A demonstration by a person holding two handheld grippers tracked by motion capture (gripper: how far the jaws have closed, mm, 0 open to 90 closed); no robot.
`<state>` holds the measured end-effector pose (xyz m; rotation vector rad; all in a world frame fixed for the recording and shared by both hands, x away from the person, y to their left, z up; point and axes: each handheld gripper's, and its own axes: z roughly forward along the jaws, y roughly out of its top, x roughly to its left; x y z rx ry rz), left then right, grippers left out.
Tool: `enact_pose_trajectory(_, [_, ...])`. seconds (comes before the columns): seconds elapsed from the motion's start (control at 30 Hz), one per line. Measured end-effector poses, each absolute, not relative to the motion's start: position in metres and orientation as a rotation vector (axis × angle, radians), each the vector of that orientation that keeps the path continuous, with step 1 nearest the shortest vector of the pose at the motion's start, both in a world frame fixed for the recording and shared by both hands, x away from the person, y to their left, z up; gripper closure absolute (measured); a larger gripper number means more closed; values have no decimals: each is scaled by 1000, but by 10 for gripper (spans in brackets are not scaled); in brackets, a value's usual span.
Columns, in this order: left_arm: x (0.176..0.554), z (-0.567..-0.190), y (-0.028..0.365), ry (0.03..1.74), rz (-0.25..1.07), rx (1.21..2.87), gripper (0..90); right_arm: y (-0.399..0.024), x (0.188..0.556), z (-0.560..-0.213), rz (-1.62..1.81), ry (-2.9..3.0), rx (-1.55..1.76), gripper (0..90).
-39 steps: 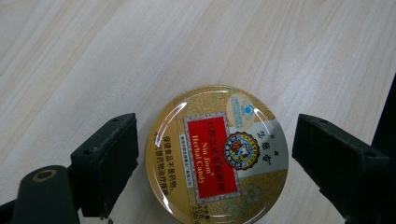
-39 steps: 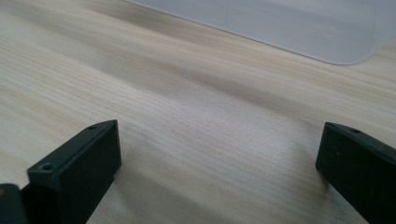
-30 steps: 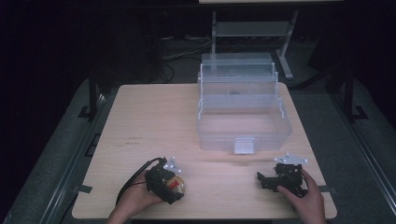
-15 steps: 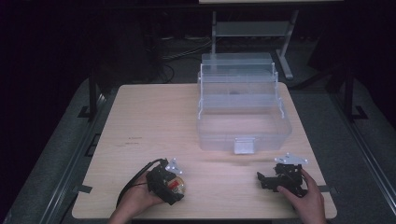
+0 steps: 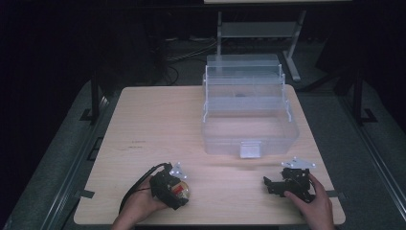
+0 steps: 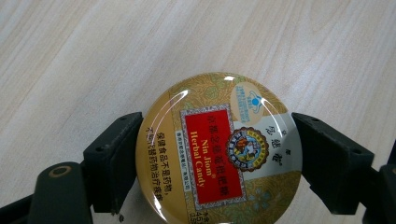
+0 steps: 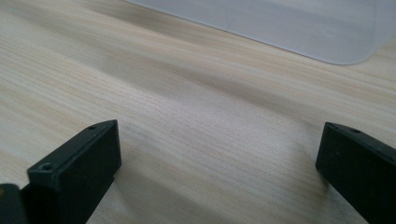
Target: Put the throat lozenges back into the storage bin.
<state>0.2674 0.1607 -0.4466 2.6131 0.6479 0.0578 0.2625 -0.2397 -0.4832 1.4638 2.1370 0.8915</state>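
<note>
Although the lower edge of the candy tin (image 6: 218, 148) is cut off in the left gripper view, the left gripper (image 6: 217, 154) clearly holds it, one jaw pressing each side. The right gripper (image 7: 219, 168) stands wide apart over bare table (image 7: 187, 93), holding nothing. Ahead of its fingers lies the clear plastic box (image 5: 249, 120).

High view looks down from afar; both gripper views skim the same table (image 5: 158, 124) closely.
</note>
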Motion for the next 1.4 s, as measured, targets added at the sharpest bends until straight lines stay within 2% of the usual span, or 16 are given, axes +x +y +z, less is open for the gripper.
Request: enact_pose_trajectory(1.4, [276, -425, 157, 659, 74, 2582, 196, -240, 262, -483, 891, 2137, 1464, 0])
